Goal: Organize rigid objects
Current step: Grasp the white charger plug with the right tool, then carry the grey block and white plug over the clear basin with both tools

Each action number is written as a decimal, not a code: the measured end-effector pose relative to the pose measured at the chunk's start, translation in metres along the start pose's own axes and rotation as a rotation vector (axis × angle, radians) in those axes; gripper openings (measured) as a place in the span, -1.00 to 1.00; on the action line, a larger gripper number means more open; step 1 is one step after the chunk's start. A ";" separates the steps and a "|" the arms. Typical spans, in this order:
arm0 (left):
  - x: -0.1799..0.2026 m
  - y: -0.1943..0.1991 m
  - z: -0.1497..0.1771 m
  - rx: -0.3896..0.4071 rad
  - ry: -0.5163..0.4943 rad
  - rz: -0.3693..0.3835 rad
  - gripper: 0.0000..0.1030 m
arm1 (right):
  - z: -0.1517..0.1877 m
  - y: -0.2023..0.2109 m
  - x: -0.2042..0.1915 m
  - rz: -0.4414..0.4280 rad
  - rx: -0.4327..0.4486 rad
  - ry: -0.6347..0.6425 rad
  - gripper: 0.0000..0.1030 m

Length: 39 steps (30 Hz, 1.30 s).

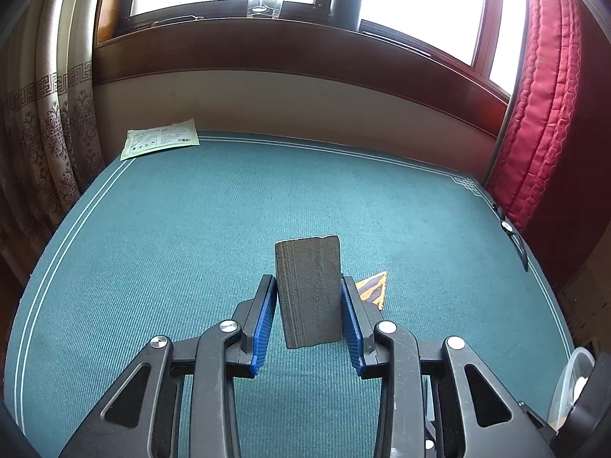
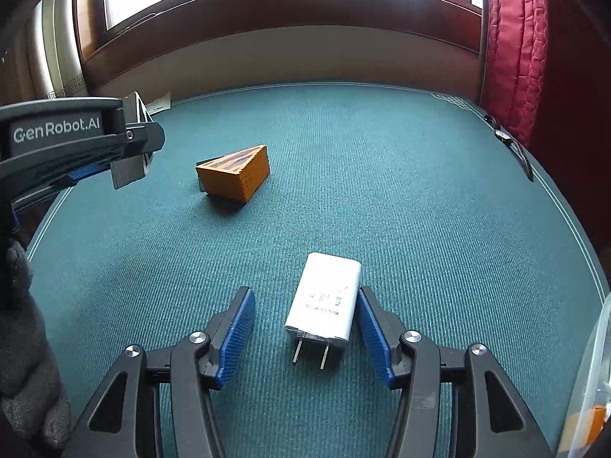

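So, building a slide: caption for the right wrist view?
Right tool open around a white charger lying on green cloth; orange wedge beyond.

A dark grey block [image 1: 308, 292] stands upright, lifted off the green surface [image 2: 382, 175]. An orange wedge [image 2: 233, 177] lies mid-surface. A white plug charger [image 2: 324, 297] lies flat, prongs nearest the camera.

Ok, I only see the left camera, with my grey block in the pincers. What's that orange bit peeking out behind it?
Observer: It's an orange wedge lying alone on the green mat.
Operator: What's the other pincer doing?
Observer: The right gripper is open around a white charger lying flat, prongs toward the camera.
Operator: Is my block touching the table?
Observer: No, the left gripper holds the grey block lifted clear of the mat.
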<state>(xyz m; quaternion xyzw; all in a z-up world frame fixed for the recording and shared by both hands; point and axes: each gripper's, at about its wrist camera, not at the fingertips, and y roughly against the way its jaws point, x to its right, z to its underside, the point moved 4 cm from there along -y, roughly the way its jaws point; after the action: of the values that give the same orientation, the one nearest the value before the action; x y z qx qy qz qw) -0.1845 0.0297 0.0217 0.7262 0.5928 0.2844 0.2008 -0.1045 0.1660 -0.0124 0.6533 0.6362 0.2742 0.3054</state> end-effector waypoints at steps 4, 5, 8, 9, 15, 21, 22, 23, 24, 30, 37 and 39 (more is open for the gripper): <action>0.000 0.000 0.000 -0.002 0.001 0.002 -0.33 | 0.000 0.002 0.005 0.015 -0.002 0.002 -0.29; 0.001 0.000 0.001 -0.003 0.000 0.004 -0.33 | 0.000 0.002 0.007 0.012 -0.004 -0.003 -0.30; 0.004 0.001 0.001 -0.002 -0.008 0.007 -0.33 | 0.002 0.005 0.010 0.008 -0.006 -0.010 -0.30; 0.004 0.001 0.001 -0.002 -0.010 0.008 -0.33 | 0.004 0.007 0.011 0.006 -0.005 -0.013 -0.30; 0.010 0.000 0.004 -0.008 -0.021 0.016 -0.33 | 0.008 0.023 0.022 -0.002 0.013 -0.022 -0.30; 0.019 0.001 0.007 -0.010 -0.041 0.031 -0.33 | 0.015 0.042 0.035 -0.006 0.031 -0.048 -0.30; 0.021 0.002 0.007 -0.009 -0.044 0.034 -0.33 | 0.016 0.045 0.037 -0.005 0.035 -0.052 -0.30; 0.022 0.002 0.008 -0.009 -0.047 0.036 -0.33 | 0.016 0.048 0.039 -0.004 0.038 -0.055 -0.30; 0.024 0.003 0.008 -0.009 -0.050 0.039 -0.33 | 0.017 0.051 0.042 -0.003 0.042 -0.058 -0.30; 0.038 0.008 0.012 -0.007 -0.074 0.068 -0.33 | 0.023 0.068 0.060 0.014 0.066 -0.089 -0.30; 0.057 0.013 0.018 -0.007 -0.114 0.105 -0.33 | 0.028 0.088 0.083 0.043 0.096 -0.130 -0.30; 0.062 0.015 0.020 -0.008 -0.126 0.114 -0.33 | 0.030 0.093 0.089 0.054 0.103 -0.138 -0.30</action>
<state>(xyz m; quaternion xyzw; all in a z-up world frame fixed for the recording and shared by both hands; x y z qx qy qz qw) -0.1515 0.0882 0.0269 0.7746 0.5354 0.2514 0.2240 -0.0170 0.2532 0.0349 0.7024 0.6090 0.2035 0.3072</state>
